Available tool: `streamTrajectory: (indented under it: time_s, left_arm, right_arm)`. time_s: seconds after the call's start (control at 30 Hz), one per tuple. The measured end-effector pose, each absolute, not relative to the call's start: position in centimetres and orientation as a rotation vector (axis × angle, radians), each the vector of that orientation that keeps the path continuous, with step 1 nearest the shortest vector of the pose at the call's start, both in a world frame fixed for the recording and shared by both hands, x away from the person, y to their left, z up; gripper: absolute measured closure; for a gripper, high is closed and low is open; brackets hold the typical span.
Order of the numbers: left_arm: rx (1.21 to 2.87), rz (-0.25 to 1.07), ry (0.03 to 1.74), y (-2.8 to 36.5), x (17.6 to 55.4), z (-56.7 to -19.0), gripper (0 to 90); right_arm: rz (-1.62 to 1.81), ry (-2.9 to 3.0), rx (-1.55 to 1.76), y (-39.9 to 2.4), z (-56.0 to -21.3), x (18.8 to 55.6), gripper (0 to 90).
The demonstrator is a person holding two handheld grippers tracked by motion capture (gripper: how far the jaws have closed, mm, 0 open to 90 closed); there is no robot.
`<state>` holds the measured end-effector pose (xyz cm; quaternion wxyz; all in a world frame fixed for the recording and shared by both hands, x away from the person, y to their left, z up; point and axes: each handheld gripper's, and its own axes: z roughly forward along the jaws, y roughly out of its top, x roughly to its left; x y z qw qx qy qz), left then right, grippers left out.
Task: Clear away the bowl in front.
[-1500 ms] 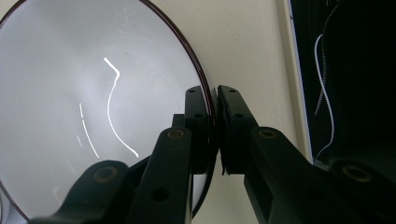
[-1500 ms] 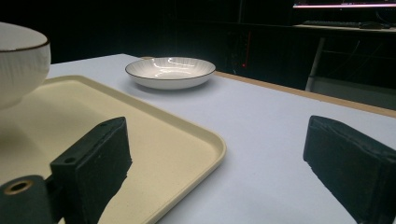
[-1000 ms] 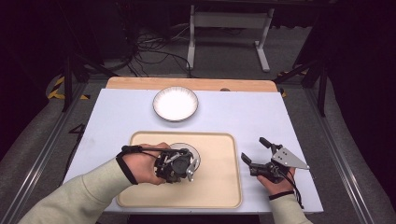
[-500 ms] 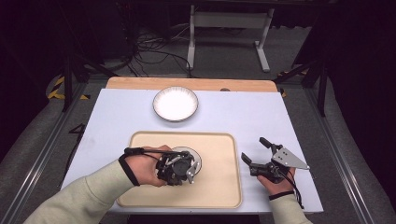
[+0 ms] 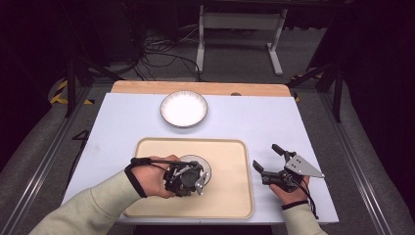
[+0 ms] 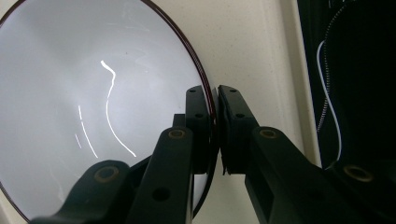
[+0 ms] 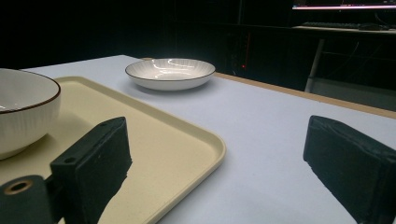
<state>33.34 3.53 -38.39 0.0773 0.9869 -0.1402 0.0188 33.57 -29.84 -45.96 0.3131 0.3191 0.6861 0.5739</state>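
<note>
left gripper (image 6: 214, 126) jaws clamp bowl (image 6: 93, 93) rim.

In the high view the left claw (image 5: 195, 177) covers most of the bowl (image 5: 203, 165), so its rim grip seems hidden there. The left gripper view cuts the bowl off at its top and left edges. In the right gripper view it is cut off at the left edge.

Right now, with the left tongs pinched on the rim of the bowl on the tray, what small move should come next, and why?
Probably a short straight lift. The left tongs are shut on the bowl rim, one pad inside and one outside, while the bowl sits on the tray. The right tongs rest open beside the tray, so the left alone carries it.
</note>
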Motion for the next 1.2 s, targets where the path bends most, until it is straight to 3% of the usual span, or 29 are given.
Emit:
streamTrajectory:
  time_s: [1.03, 1.2]
  left_arm:
    - [2.97, -0.041, -0.358, 3.9, 33.4, -39.8, 78.6]
    - [2.977, -0.071, -0.343, 3.9, 33.4, -40.0, 70.4]
  right_arm:
    - [1.505, 1.815, 0.837, -29.8, -45.9, 33.6, 8.0]
    - [1.504, 1.816, 0.836, -29.8, -45.9, 33.6, 8.0]
